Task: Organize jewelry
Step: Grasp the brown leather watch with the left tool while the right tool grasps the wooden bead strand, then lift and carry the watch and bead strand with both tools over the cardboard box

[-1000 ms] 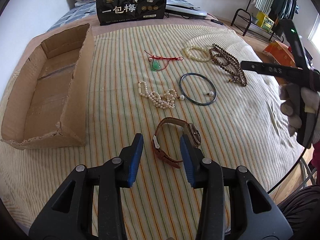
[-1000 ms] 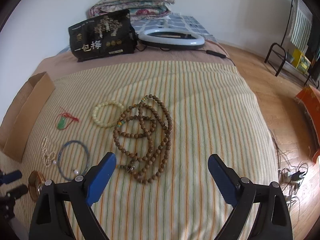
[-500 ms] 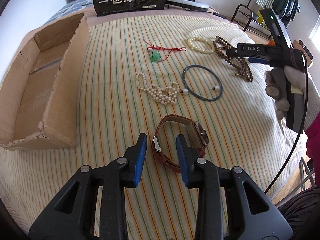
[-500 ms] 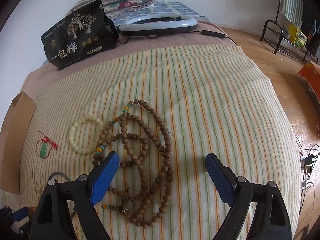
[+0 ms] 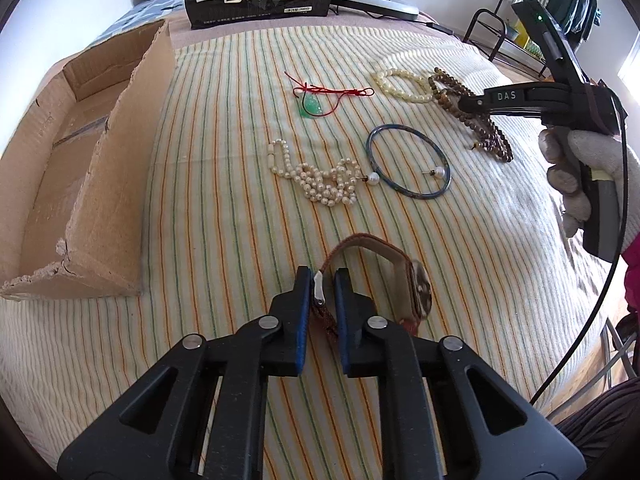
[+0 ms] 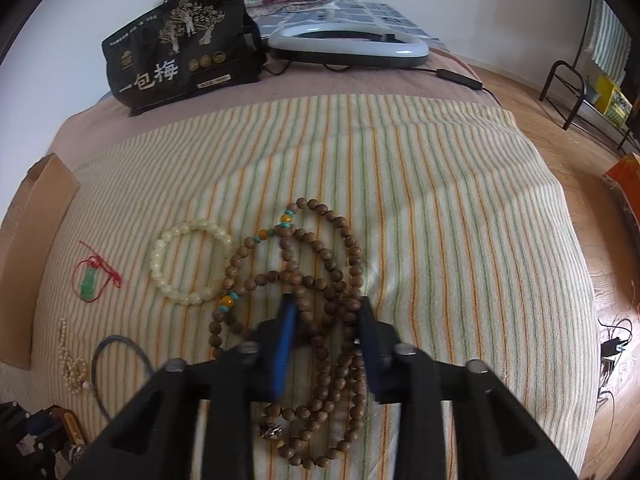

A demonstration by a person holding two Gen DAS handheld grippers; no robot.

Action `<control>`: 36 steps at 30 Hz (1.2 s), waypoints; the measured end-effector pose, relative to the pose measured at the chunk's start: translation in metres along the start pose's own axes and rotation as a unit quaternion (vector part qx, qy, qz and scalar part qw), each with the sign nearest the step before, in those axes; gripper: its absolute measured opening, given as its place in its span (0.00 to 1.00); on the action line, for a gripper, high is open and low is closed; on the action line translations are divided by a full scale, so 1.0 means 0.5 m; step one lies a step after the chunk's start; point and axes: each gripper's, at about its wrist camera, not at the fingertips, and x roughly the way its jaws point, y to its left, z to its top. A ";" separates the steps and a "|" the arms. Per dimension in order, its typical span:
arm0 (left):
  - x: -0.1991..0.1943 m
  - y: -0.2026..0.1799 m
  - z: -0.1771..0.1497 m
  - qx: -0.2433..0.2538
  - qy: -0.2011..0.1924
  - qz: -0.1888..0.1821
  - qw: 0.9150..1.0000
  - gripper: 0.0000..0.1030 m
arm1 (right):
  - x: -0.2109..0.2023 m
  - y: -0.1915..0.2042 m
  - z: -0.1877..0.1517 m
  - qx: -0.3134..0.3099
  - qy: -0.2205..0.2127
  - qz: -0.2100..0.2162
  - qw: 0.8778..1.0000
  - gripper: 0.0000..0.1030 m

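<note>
Striped terry cover (image 5: 224,216) on a bed, cream with thin orange and green lines, soft and slightly rumpled.

Left tool (image 5: 322,280): black plastic arms, blue rubber pads, nearly shut, pinching the brown woven strap of one wristwatch (image 5: 416,292) beside its white buckle piece; round metal case lying on edge to the right, strap arched up in a loop behind.

Right tool (image 6: 326,312): same make, blurred, jaws closing around several strands of a long string of round brown wooden beads (image 6: 320,280) with a few turquoise and amber accent beads; pads not plainly pressing yet. Held in a white knit-gloved hand (image 5: 576,176), seen from the left wrist view.

Laid out flat on the cover, well apart from one another:
- one bracelet of smooth cream beads (image 6: 188,264), a closed ring, touching the brown string's edge
- one small green carved pendant (image 5: 311,105) on thin red cord
- one heap of small irregular pearls (image 5: 320,178), one string, bunched
- one thin blue-grey bangle (image 5: 408,160), a plain hard circle, with one pearl stud inside it and one larger pearl just outside its rim.

At left, one shallow open cardboard box (image 5: 100,184), ragged torn corner. At the far end, one glossy black pouch (image 6: 184,56) with printed trees and white characters, one grey ring-shaped lamp (image 6: 348,46) with cord.
</note>
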 end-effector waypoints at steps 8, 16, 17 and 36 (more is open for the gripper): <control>-0.027 -0.006 -0.005 0.006 -0.013 -0.006 1.000 0.08 | -0.052 -0.007 -0.017 0.012 -0.014 0.041 0.999 0.10; -0.081 -0.014 -0.010 0.012 -0.038 -0.012 0.999 0.08 | -0.152 0.017 -0.024 -0.004 -0.050 0.043 0.998 0.10; -0.088 -0.013 -0.011 0.012 -0.040 -0.013 0.999 0.08 | -0.166 0.020 -0.025 -0.005 -0.055 0.043 0.998 0.10; -0.254 0.096 0.000 -0.025 -0.116 0.003 0.993 0.08 | -0.381 0.137 -0.033 -0.053 -0.127 0.076 0.988 0.10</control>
